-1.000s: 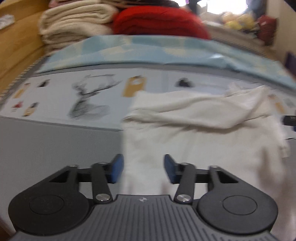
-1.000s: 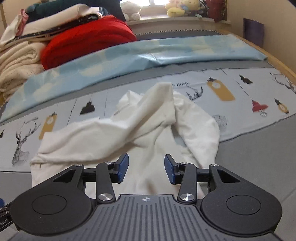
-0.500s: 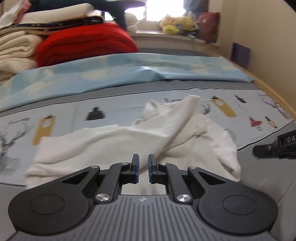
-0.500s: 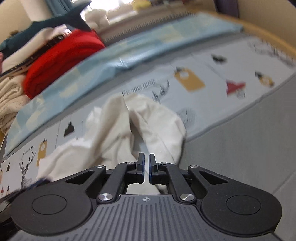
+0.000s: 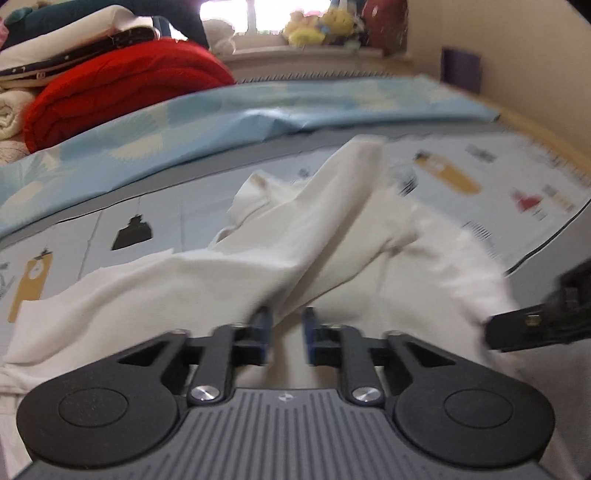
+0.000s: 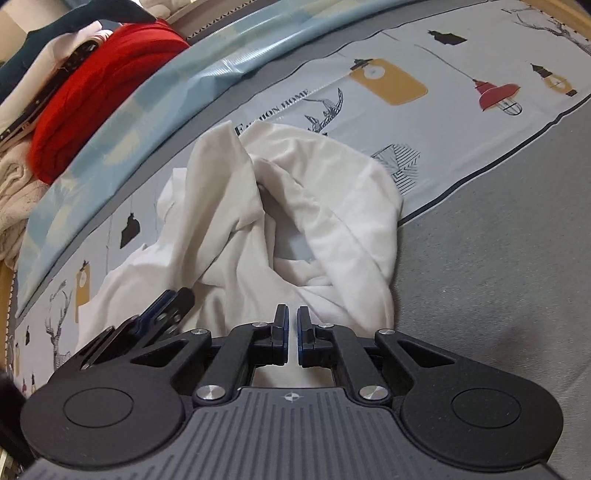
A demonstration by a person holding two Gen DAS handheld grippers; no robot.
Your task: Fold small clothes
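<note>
A crumpled white garment (image 5: 258,266) lies on the printed bed sheet (image 5: 454,173), one sleeve thrown across its middle. My left gripper (image 5: 286,325) sits low over the garment's near part. Its jaws are opening, a fold of cloth lies in the gap, and the pads do not press on it. From the right wrist view the left gripper (image 6: 177,299) lies on the garment's left side. My right gripper (image 6: 291,321) is shut at the near right edge of the white garment (image 6: 332,206), pinching thin cloth. In the left wrist view the right gripper (image 5: 495,332) meets the garment's right edge.
A light blue sheet (image 5: 221,122) runs across the bed behind the garment. A red blanket (image 5: 122,85) and folded cream towels (image 5: 11,114) are stacked at the back left. Soft toys (image 5: 321,26) sit on the sill. Grey bedding (image 6: 498,258) spreads to the right.
The left gripper swung from the garment's left side to its near middle, closed, then parted again. The right jaws closed half a second ago and stayed shut while that hand rolled and sank.
</note>
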